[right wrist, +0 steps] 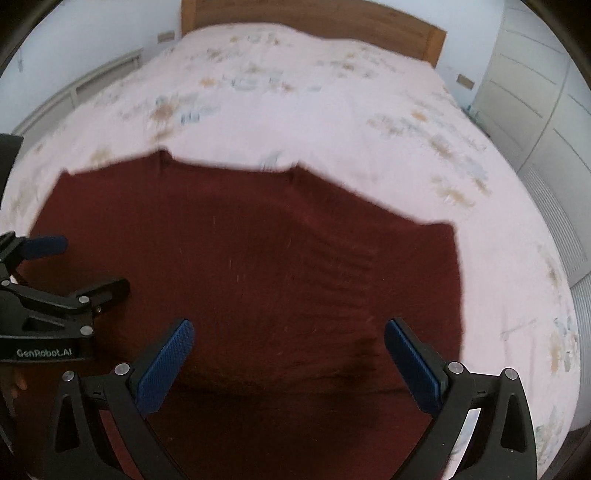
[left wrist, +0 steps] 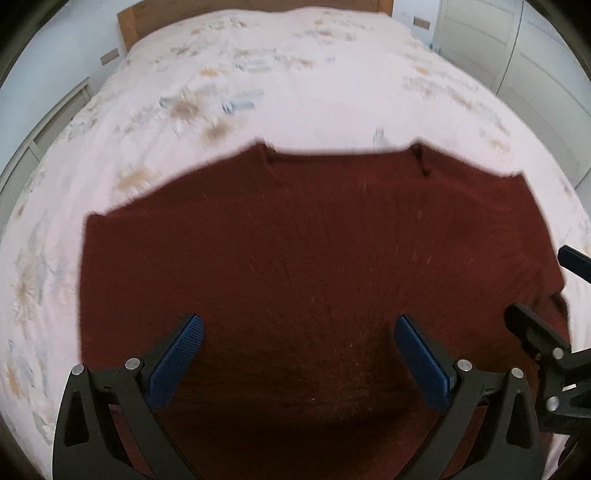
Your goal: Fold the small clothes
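Bedcover, pale pink with faded floral prints, spreads across the whole bed and carries the only garment in sight: a dark red knitted sweater lying flat on its near part, neckline toward the wooden headboard. Its knit is ribbed, with faint ridges showing on one side in the right wrist view, and pale lint specks dot the front. Both sleeves appear tucked in, so the outline is roughly rectangular with sloping shoulders. The left gripper hangs over the sweater's lower part, jaws wide apart with nothing between the blue pads. The right gripper hovers likewise, jaws spread and empty.
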A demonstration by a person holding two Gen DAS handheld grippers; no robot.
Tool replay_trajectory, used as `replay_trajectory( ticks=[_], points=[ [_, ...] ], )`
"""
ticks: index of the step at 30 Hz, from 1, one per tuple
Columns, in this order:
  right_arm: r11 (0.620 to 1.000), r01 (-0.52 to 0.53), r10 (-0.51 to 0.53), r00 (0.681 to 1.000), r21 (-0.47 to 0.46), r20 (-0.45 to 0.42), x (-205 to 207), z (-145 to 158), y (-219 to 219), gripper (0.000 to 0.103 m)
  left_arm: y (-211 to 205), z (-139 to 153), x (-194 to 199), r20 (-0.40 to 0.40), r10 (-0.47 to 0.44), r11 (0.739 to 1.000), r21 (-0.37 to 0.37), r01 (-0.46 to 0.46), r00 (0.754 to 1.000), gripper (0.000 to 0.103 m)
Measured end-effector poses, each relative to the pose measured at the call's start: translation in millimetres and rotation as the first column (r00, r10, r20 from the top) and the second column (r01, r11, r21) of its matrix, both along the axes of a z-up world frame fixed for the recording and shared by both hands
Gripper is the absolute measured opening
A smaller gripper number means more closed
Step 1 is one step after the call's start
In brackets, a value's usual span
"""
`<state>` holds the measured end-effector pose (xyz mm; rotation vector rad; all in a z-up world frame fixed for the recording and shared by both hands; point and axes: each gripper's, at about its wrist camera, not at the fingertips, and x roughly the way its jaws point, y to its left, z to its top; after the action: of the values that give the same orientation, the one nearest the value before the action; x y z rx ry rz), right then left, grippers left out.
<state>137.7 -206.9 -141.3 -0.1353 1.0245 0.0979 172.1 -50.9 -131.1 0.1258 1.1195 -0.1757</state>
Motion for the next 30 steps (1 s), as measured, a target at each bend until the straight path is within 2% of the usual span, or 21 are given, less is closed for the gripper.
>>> replay_trajectory(
  ticks=[2,4,11,18,23,26,30],
  points=[
    [1.0,0.0,0.0,0.999,-0.003,-0.037,3,-20,-2,0.103,4,-14,-2,-0.008,-0.006,1.0,0.015,0.006,1.0,0.102],
    [1.0,0.011,-0.011,0.999,-0.007,-0.04,3,-30,-9,0.103,10,-14,-7,0.015,-0.02,1.0,0.012,0.02,1.0,0.102],
    [0.993,0.108,-0.106,0.994,0.055,-0.034,2,-32,-63,0.103,53,-18,-8,0.032,-0.008,1.0,0.025,0.007,0.999,0.102],
    [0.993,0.109,-0.107,0.994,0.046,-0.033,4,-30,-75,0.103,75,-20,-8,-0.022,0.039,0.999,-0.027,-0.039,0.999,0.102],
    [0.991,0.118,-0.117,0.993,0.058,-0.012,-10,-1,-85,0.103,78,6,-14,-0.037,0.06,0.997,-0.051,-0.062,0.998,0.102],
    [0.985,0.136,-0.137,0.991,0.105,0.0,-31,21,-99,0.103,89,30,-32,-0.026,0.086,0.991,-0.101,-0.088,0.996,0.102],
    [0.978,0.164,-0.166,0.986,0.129,0.004,-66,37,-113,0.103,97,59,-65,0.004,0.105,0.987,-0.119,-0.104,0.994,0.102]
  ],
)
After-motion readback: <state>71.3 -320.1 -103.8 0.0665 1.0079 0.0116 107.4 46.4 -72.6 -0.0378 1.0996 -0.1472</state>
